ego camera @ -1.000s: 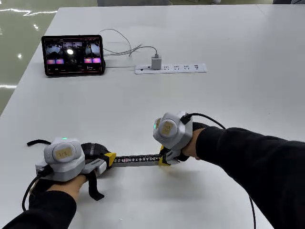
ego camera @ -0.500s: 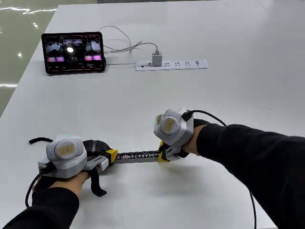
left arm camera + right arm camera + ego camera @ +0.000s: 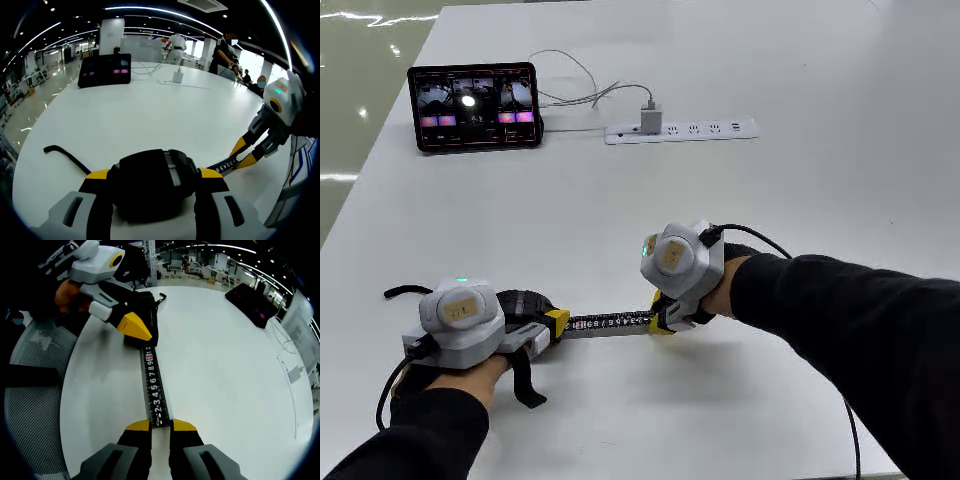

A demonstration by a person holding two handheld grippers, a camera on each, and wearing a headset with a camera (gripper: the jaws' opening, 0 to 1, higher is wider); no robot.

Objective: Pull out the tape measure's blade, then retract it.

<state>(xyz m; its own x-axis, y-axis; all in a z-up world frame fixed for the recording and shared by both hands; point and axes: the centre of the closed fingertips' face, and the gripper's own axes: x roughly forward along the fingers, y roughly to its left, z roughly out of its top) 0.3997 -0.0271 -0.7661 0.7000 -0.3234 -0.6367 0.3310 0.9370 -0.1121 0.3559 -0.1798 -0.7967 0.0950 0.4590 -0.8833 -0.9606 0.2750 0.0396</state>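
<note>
The tape measure case [image 3: 523,304], black and rounded, lies on the white desk [image 3: 770,200] at its near edge, and everything else is placed from it. The left claw [image 3: 552,325] is closed around the case: in the left gripper view its two yellow-tipped jaws press against the case's two flanks, with the body wedged between them. The blade [image 3: 610,322] comes out of the case on the side away from the left hand and lies flat on the desk, numbers up. In the right gripper view the printed digits run from 2 near that claw's jaws up to about 12 near the case.

At the blade's far end from the case, the right claw [image 3: 660,322] is closed on the tip, its yellow jaw tips pinching it from either side and resting low on the desk. A short stretch of blade spans the gap between the two claws.

A black strap [image 3: 65,155] trails from the case across the desk on the side away from the blade. Well beyond the case, toward the desk's far side, a tablet [image 3: 475,105] stands with its screen lit. Beside it lies a white power strip [image 3: 685,130] with a charger [image 3: 648,121] plugged in.
</note>
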